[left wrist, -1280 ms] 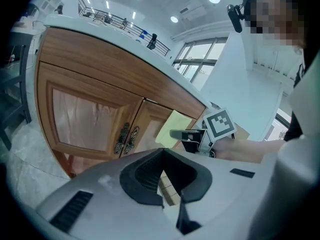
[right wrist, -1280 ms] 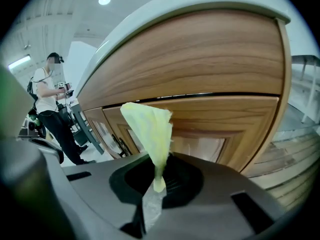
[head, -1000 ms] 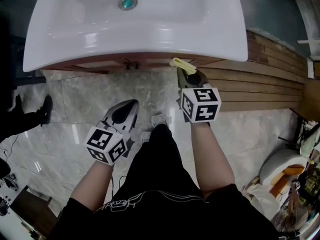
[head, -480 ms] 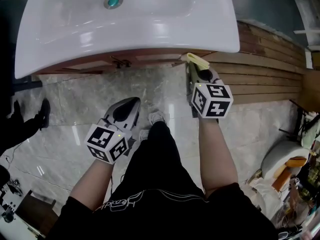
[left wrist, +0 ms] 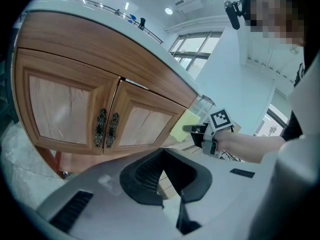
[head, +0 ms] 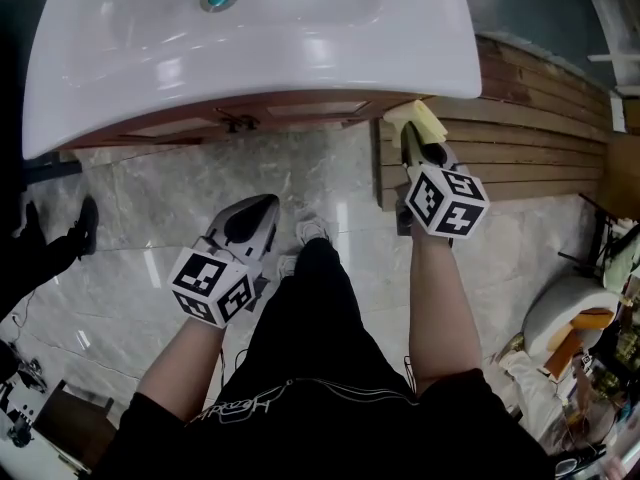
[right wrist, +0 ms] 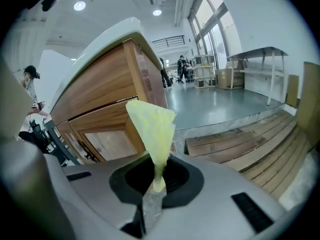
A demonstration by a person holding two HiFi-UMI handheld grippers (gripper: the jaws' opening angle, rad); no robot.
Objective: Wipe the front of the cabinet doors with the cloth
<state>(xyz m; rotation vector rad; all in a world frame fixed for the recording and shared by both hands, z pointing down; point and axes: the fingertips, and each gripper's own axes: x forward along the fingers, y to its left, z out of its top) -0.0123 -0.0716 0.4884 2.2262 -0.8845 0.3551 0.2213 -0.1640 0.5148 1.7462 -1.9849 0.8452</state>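
The wooden cabinet under the sink has two panelled doors (left wrist: 65,109) with dark metal handles (left wrist: 106,130) at the centre seam. In the head view its front (head: 300,108) shows as a thin strip below the basin. My right gripper (head: 412,133) is shut on a yellow cloth (head: 422,118) at the cabinet's right corner. The cloth (right wrist: 150,124) stands up from that right gripper (right wrist: 158,183), beside the right door (right wrist: 110,144). I cannot tell if it touches the wood. My left gripper (head: 262,206) hangs lower over the floor, shut and empty (left wrist: 162,151), facing the doors.
A white basin (head: 250,38) overhangs the cabinet. A slatted wooden platform (head: 520,148) lies to the right of the cabinet. The floor is glossy marble (head: 150,198). Another person's shoe (head: 88,223) is at the far left, and clutter (head: 565,328) sits lower right.
My right gripper has carried the cloth to the right along the cabinet front to its right corner. The left gripper has stayed where it was.
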